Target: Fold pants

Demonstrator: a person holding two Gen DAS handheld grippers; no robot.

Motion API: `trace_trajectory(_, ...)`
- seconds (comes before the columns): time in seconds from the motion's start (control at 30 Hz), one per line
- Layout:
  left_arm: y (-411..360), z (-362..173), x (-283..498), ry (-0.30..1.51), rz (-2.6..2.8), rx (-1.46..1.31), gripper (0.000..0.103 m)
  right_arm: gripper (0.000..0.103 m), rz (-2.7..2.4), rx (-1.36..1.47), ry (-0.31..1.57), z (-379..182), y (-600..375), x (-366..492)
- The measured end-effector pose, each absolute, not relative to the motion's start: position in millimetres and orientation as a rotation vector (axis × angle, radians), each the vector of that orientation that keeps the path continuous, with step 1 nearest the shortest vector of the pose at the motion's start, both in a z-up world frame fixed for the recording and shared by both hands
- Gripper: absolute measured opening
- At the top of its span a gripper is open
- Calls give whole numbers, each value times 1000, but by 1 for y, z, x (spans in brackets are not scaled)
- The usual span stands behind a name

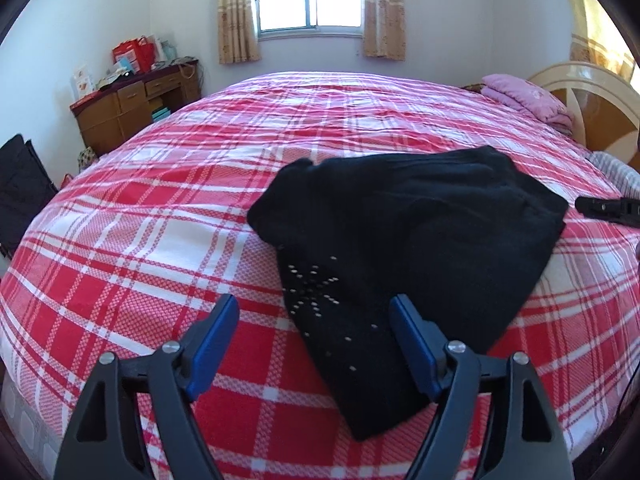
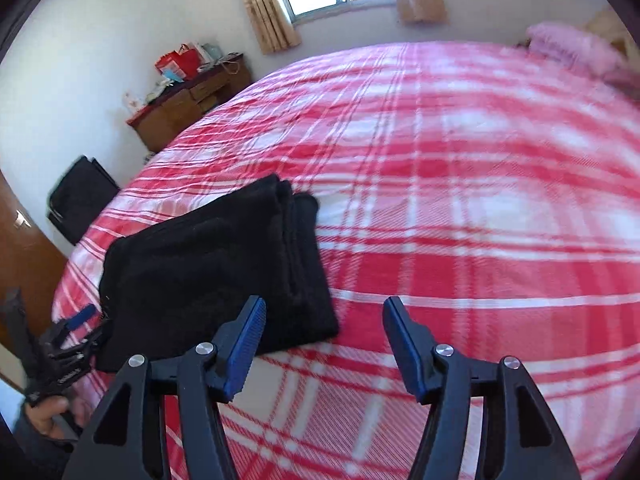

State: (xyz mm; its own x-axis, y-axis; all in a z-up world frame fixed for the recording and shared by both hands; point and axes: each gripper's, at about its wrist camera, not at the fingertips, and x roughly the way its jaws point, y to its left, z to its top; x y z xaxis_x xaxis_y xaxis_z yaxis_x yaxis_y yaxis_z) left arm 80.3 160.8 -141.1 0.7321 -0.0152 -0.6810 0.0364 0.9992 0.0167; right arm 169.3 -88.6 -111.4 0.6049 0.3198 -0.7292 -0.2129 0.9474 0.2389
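Note:
Black pants (image 1: 404,256) lie folded into a thick stack on the red-and-white plaid bed (image 1: 168,216), with small silver studs on the lower layer near my left gripper. My left gripper (image 1: 314,308) is open and empty, just above the near edge of the pants. In the right wrist view the folded pants (image 2: 216,268) lie left of centre on the bed (image 2: 460,200). My right gripper (image 2: 324,312) is open and empty, above the bed just right of the pants' near corner. The left gripper also shows at the far left of the right wrist view (image 2: 80,318).
A folded pink blanket (image 1: 528,98) lies by the wooden headboard (image 1: 592,96) at the far right. A wooden desk (image 1: 132,108) with bags stands against the far-left wall. A black bag (image 1: 20,184) sits beside the bed on the left.

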Motion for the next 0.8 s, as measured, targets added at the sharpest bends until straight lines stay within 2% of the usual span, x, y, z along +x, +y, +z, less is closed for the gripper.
trace_trajectory(0.23, 133, -108, 62, 687, -92, 66, 80, 63, 284, 8, 790, -61, -99, 120)
trace_trajectory(0.3, 125, -97, 55, 663, -114, 70, 84, 64, 275, -20, 768, -51, -101, 108)
trace_trajectory(0.37, 120, -87, 49, 635, -125, 75, 94, 64, 259, -47, 738, -43, -106, 97)
trace_trajectory(0.8, 109, -45, 22, 524, -162, 79, 99, 65, 234, -68, 660, -13, -116, 65)
